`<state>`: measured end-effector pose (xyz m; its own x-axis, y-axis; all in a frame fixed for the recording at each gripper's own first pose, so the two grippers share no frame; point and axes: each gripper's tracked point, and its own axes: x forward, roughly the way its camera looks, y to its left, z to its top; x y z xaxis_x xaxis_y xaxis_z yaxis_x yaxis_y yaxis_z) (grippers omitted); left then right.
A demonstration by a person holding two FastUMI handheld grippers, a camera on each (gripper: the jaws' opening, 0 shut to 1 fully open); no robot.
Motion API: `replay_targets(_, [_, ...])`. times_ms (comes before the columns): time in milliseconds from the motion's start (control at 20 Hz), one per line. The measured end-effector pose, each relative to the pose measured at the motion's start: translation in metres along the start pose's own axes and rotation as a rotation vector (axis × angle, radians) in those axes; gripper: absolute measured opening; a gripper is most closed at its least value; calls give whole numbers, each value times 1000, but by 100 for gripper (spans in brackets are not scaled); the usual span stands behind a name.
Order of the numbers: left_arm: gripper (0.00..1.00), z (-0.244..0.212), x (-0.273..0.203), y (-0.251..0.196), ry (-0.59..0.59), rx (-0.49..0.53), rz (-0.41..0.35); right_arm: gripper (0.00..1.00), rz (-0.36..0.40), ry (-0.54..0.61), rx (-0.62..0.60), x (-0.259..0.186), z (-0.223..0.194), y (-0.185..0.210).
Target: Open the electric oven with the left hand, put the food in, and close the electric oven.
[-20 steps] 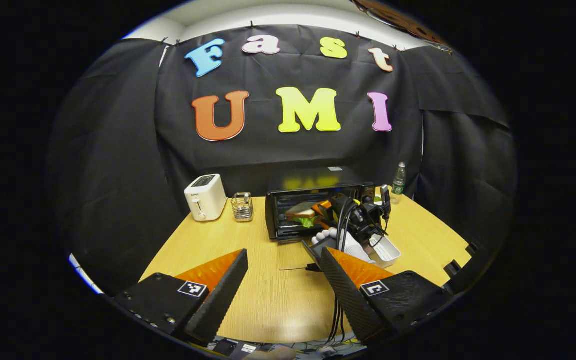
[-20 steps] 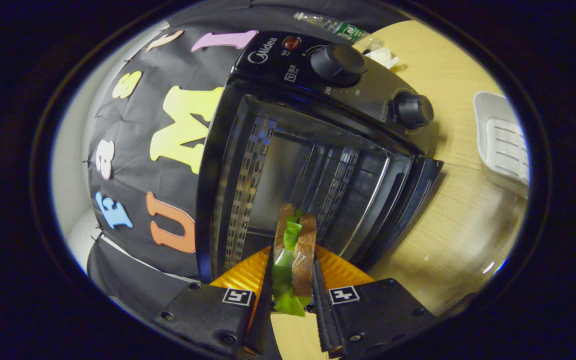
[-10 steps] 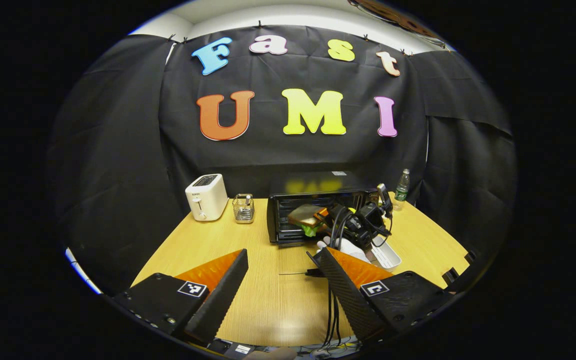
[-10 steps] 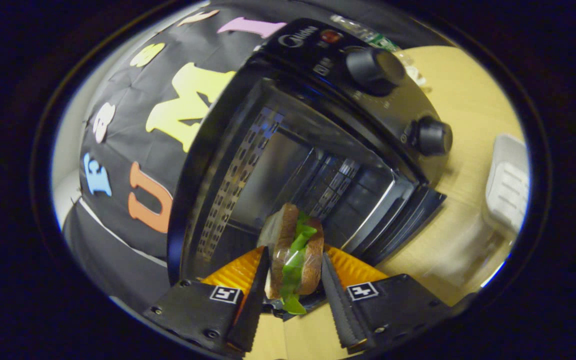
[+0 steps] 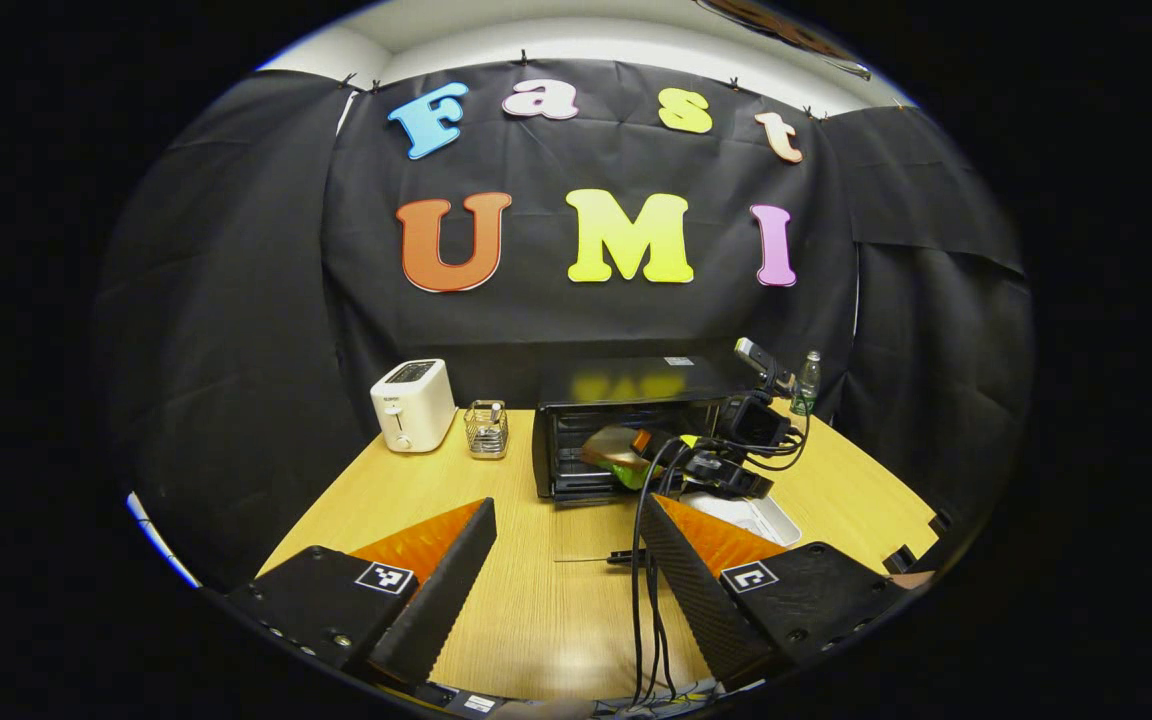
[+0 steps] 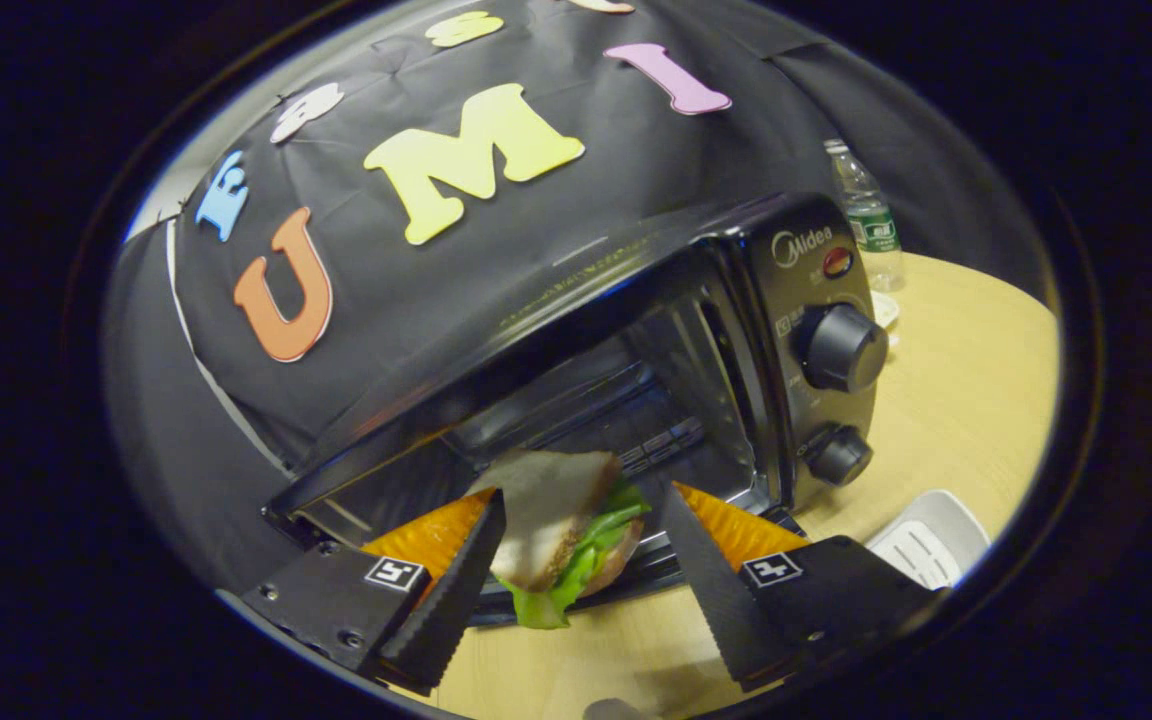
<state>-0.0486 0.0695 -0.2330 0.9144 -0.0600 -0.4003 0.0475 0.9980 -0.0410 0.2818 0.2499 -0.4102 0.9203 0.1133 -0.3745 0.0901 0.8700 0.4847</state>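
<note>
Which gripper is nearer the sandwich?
Right. The right gripper has its fingers on either side of the sandwich at the oven mouth; the left gripper sits back over the table.

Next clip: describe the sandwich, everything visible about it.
The sandwich is two slices of brown bread with green lettuce hanging out at its lower edge, apparently wrapped in clear film. It lies tilted at the mouth of the open oven, between the spread fingers of the right gripper; the left finger touches it, the right stands apart.

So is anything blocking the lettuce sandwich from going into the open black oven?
Nothing visible: the brown-bread lettuce sandwich sits at the black electric oven's open mouth, cavity bare behind it, between the right gripper's parted fingers.
</note>
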Motion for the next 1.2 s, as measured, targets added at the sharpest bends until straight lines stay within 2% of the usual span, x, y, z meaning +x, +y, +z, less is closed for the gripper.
replay_targets(50, [96,1,0,1,-2,0,6,96,0,-4,-20,-7,5,0])
replay_targets(300, [96,15,2,-4,-43,16,21,96,51,7,-150,-59,30,-1])
replay_targets(700, [96,23,4,-29,-65,32,40,96,29,-96,-412,-179,119,-52])
replay_targets(950, [95,-2,21,-48,-42,25,43,96,18,-171,-500,-248,182,-84])
replay_targets(1200, [96,-51,58,-75,19,20,35,96,17,-208,-554,-299,218,-113])
